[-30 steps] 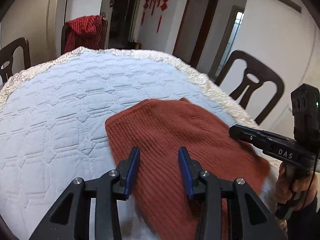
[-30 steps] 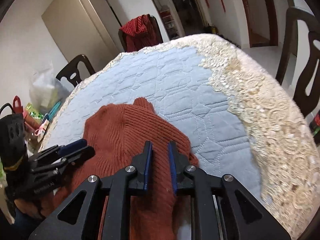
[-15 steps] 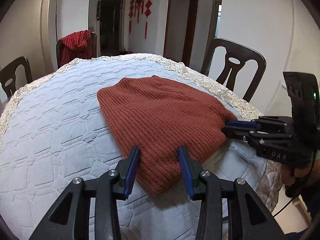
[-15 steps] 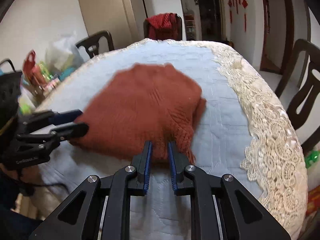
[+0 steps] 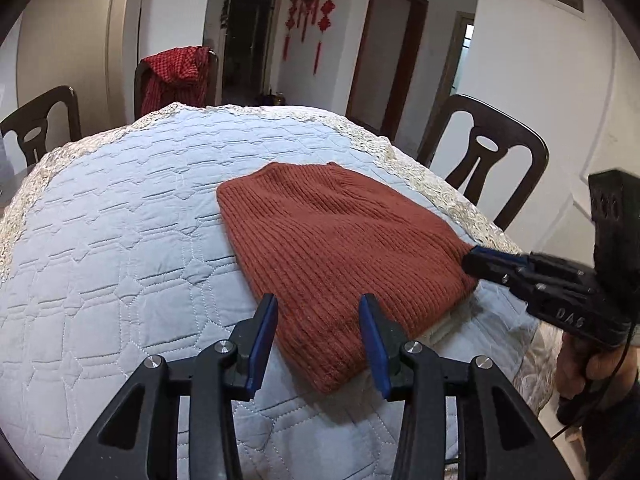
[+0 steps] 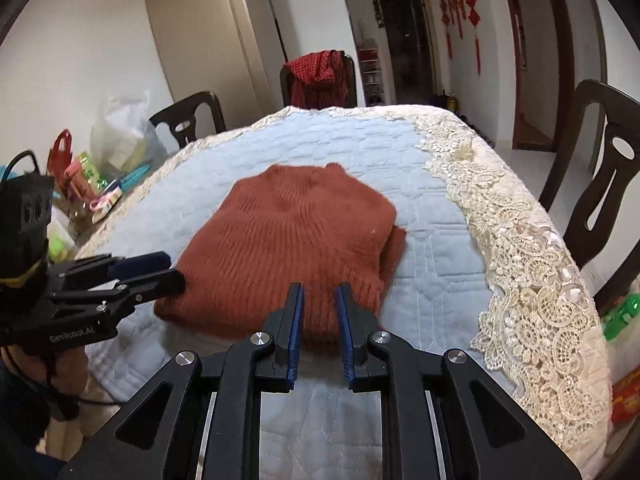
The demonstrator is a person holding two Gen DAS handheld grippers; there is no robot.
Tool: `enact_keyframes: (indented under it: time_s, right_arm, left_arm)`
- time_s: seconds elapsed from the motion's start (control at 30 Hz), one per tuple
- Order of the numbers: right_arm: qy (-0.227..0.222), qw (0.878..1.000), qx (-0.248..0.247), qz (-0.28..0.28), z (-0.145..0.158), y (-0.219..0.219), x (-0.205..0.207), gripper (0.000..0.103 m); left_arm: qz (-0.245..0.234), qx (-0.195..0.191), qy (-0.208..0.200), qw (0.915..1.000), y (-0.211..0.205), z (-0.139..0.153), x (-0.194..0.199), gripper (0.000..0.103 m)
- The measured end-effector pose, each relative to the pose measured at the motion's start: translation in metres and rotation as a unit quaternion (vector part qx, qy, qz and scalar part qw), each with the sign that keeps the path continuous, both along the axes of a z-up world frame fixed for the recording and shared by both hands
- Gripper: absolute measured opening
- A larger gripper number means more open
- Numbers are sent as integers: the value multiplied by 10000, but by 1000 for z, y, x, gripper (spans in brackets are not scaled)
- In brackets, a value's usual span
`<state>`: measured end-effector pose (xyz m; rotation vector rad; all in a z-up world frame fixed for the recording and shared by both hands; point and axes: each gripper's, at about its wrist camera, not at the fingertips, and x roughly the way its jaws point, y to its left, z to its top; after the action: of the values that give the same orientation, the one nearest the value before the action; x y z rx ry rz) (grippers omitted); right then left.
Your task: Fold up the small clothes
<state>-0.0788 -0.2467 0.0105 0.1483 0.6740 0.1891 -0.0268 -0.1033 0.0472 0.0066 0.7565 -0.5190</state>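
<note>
Rust-red garment: a ribbed knit sweater is laid folded on the quilt, straight ahead of both grippers, its near edge under their tips.
Quilt: a pale blue stitched table cover with a cream lace border is spread under the sweater.
Left gripper: its blue pads are held spread apart over the sweater's near corner; no cloth is pinched between them.
Right gripper: its fingers are set a narrow gap apart at the sweater's near edge; knit is seen in the gap, but whether it is pressed cannot be told.
Right hand: it is seen wrapped round the right gripper's handle, to the right of the left gripper.
Containers: a white plastic bag is stood far left of the right gripper, its contents hidden; small colourful items are piled beside it, too blurred to name.
Chair: a red checked cloth is draped over a chair back beyond the table.
</note>
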Motion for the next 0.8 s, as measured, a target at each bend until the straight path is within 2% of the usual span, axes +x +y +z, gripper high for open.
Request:
enact_keyframes:
  time_s: [0.13, 0.47, 0.53, 0.6, 0.63, 0.67, 0.8]
  right_arm:
    - [293, 9994, 184, -23, -16, -5, 10, 17]
    - [209, 9980, 602, -35, -2, -17, 9, 17]
    - [111, 9980, 625, -63, 2, -18, 9, 18]
    - [63, 9976, 686, -36, 4, -20, 12, 34]
    - [67, 9973, 727, -74, 4, -22, 16, 47]
    - [71, 9970, 757, -153, 3, -24, 18, 50]
    - [271, 9937, 1048, -295, -7, -37, 36, 50]
  left_arm:
    - [22, -58, 132, 9999, 1, -4, 4, 45]
    - [232, -240, 162, 9993, 10, 0, 16, 45]
    - [306, -345, 212, 9987, 15, 0, 21, 48]
    - [376, -505, 295, 9976, 21, -1, 27, 51]
    - [392, -575, 339, 9970, 22, -1, 30, 51]
    - [398, -661, 389, 9963, 24, -2, 33, 51]
    - [416, -883, 657, 9931, 26, -12, 46, 51]
